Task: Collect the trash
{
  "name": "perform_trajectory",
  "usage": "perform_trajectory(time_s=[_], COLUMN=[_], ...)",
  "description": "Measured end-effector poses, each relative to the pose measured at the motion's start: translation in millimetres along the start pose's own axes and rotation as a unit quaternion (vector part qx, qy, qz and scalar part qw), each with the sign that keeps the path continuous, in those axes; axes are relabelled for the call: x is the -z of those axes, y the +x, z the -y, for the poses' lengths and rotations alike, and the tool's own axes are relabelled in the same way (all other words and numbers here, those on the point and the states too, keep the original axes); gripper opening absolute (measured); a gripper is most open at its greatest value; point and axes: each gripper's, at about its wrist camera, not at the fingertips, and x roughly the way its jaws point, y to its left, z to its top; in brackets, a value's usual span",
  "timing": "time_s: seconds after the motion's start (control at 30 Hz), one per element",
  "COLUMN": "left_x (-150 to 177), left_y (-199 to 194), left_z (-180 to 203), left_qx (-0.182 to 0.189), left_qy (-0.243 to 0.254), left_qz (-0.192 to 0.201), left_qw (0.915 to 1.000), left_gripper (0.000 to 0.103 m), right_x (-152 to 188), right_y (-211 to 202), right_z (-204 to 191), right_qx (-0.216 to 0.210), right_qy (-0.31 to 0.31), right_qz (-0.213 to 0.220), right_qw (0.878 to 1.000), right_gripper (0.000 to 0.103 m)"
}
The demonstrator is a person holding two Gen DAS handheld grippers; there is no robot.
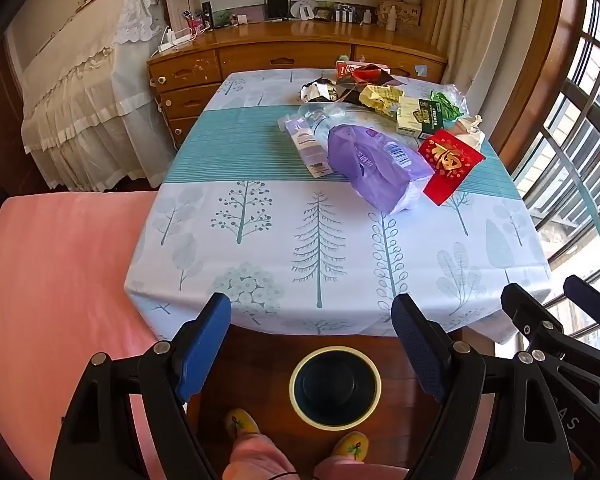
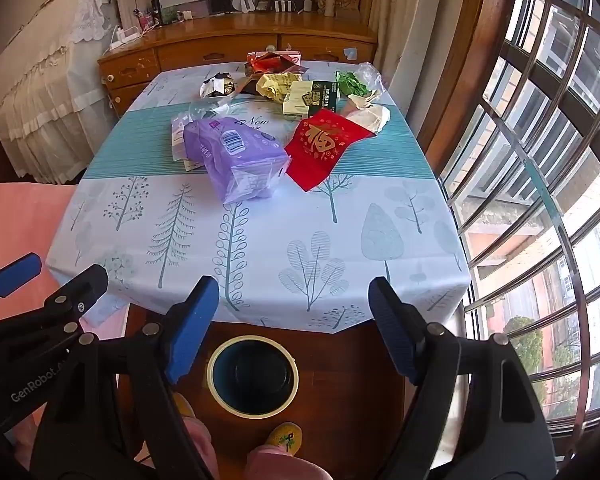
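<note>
The trash is heaped on the far half of the surface (image 1: 260, 248): a purple plastic pack (image 1: 374, 166), a red packet (image 1: 450, 164), a cream-and-green carton (image 1: 418, 116), crumpled wrappers (image 1: 320, 90) and a clear bag (image 1: 316, 118). The waste bin (image 1: 335, 387) stands empty on the floor at the near edge, just in front of a person's slippers (image 1: 242, 424).

Hazards, as judged from this layout:
- The items overlap and touch. If one is pulled, its neighbours are likely to be dragged toward the edge.
- Thin film and crumpled paper are likely to slip or tear under a shallow pinch.
- The cloth may be snagged and bunched if a pad is pressed down too far.
- The bin mouth is narrow, so a wide pack released off-centre may be dropped on the floor.

Tool state: the left tool (image 1: 311, 312) and the right tool (image 2: 294, 294) are both spread wide and released. Nothing is held or touched; both are held near the surface's near edge, well apart from the trash.
</note>
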Motion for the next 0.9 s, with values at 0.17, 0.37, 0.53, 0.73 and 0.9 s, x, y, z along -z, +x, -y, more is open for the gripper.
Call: perform_trajectory(time_s=[0.17, 0.37, 0.53, 0.73, 0.9], left_x=[-0.2, -0.1, 1.4, 0.9, 1.1], left_y=[0.0, -0.1, -5.5, -11.2, -14.4], left_z=[-0.7, -0.4, 8.9, 5.3, 1.5], left_qx=[0.001, 0.001, -0.001, -0.001, 0.004], left_qy=[-0.002, -0.002, -0.003, -0.005, -0.005], left_qz=[-0.002, 0.000, 0.005, 0.007, 0.006], left_qw=[1.0000, 1.0000, 1.0000, 1.0000, 1.0000], left_gripper=[0.084, 0.084, 0.084, 0.084, 0.083], right_x=[2.6, 1.8, 1.0, 1.4, 2.0], right_y=[1.7, 2.6, 2.5, 2.9, -6.6], right_z=[1.8, 4.6, 1.2, 2.5, -2.0], right_qx=[-0.001, -0.005, -0.004, -0.004, -0.003], right_qy=[0.000, 0.003, 0.006, 0.006, 0.001], right_qz=[-0.004, -0.008, -0.009, -0.007, -0.002], right_qw=[1.000, 1.000, 1.000, 1.000, 1.000], right_gripper=[0.076, 0.076, 0.076, 0.076, 0.076])
